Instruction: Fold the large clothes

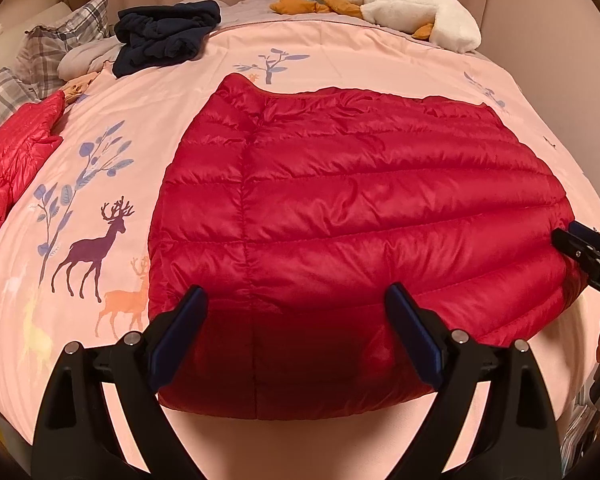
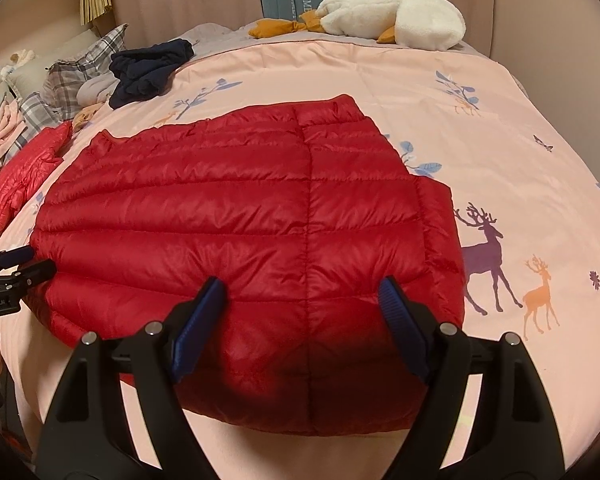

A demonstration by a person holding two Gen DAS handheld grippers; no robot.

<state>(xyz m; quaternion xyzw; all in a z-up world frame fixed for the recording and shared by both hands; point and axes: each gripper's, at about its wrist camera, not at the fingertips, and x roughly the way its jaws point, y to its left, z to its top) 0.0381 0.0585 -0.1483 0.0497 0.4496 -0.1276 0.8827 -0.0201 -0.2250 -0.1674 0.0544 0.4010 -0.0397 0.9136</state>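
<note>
The red quilted down jacket (image 1: 340, 208) lay flat, partly folded, on the pink deer-print duvet (image 1: 100, 152). The left gripper (image 1: 296, 312) and right gripper (image 2: 300, 300) hovered over its near edge, jaws wide and holding nothing. Risk, as judged: the slick, puffy shell could slip from a shallow pinch, or the trapped loft could spring the fold open.

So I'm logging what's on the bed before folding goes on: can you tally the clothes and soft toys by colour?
Red quilted garments: 2, the jacket spread in the middle and another bunched at the bed's edge.
Navy garments: 1, a crumpled pile.
White plush toys: 1, a goose with orange feet.
Total: 4
</note>
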